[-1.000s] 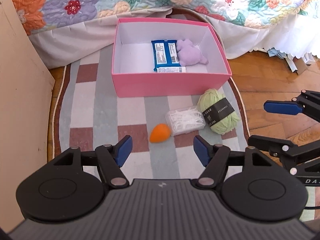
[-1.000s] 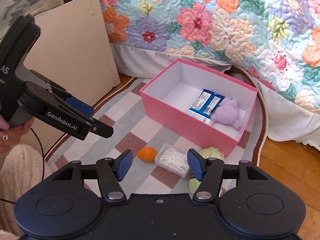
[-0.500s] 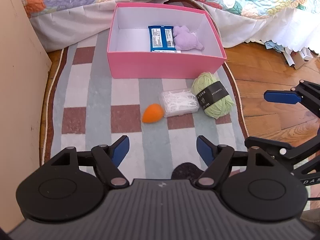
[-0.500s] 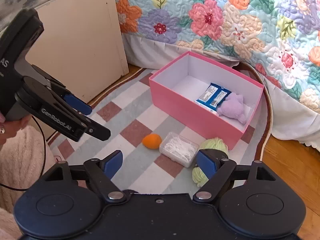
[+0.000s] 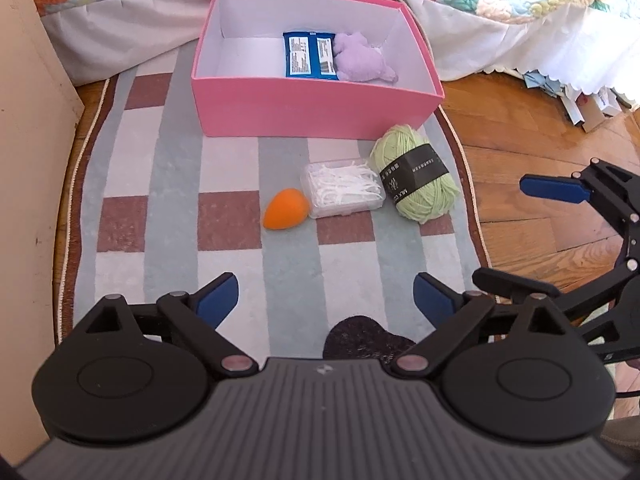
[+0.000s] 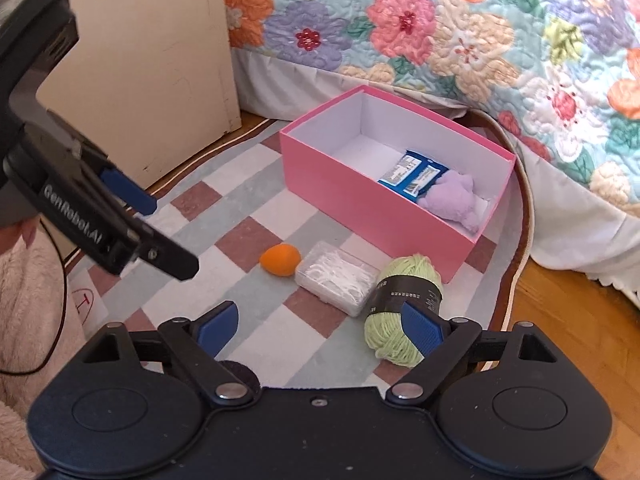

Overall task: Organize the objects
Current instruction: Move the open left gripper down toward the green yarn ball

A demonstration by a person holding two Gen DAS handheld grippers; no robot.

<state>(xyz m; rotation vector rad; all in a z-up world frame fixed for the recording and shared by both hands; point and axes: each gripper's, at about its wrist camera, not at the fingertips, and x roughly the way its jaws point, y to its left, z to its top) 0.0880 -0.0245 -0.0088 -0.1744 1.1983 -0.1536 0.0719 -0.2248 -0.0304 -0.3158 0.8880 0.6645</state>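
Note:
An open pink box (image 5: 316, 108) on the checked rug holds a blue packet (image 5: 308, 54) and a purple plush toy (image 5: 360, 64). In front of it lie an orange egg-shaped sponge (image 5: 286, 208), a clear case of floss picks (image 5: 344, 190) and a green yarn ball (image 5: 416, 176). My left gripper (image 5: 326, 300) hovers over the rug short of the sponge, its jaws opening with nothing between them. My right gripper (image 6: 320, 322) hangs near the yarn ball (image 6: 404, 304), its jaws also opening and empty. Each gripper shows at the edge of the other's view.
A bed with a floral quilt (image 6: 440, 32) stands behind the box. A beige cabinet panel (image 6: 160, 72) borders the rug on the left, and wooden floor (image 5: 520, 152) lies to its right. A dark round patch (image 5: 364, 340) sits on the rug just below my left gripper.
The jaws of both grippers have spread wider. Both views have drawn back from the box and tilted down, and a dark round patch has come into sight at the bottom.

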